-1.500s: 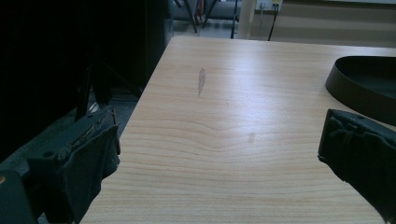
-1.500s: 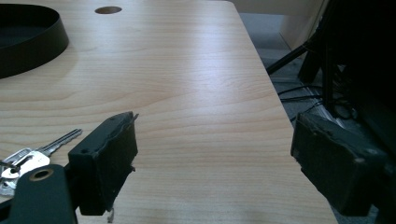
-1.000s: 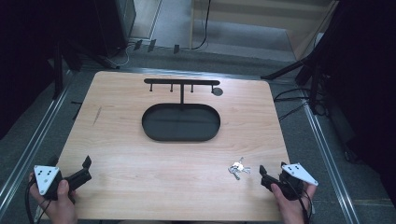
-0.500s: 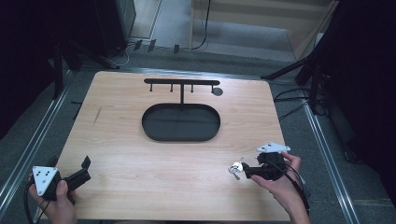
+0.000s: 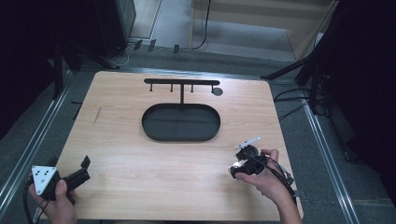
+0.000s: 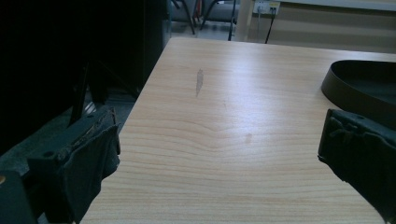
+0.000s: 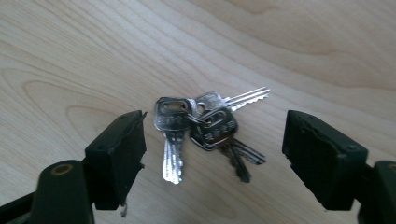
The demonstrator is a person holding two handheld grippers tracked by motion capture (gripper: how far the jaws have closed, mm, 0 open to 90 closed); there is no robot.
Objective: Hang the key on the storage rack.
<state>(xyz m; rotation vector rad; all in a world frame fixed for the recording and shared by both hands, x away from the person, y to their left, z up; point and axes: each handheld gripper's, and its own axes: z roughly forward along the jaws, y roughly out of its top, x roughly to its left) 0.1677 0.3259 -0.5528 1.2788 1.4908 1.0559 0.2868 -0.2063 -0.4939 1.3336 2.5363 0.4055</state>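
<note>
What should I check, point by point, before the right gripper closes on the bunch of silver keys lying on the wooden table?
1. Jaws of the right gripper open: ok, both black jaws stand wide apart.
2. Bunch of silver metal keys between the jaws: ok, it lies in the gap, nearer one jaw, touching neither.
3. Keys flat on the light wooden table: ok, the blades are spread out around the ring.
4. Nothing else between the jaws: ok, only bare wood around the keys.
5. Left gripper out of the way: ok, it is open at the table's near left corner.
6. Height of the jaws above the table: cannot tell.
</note>
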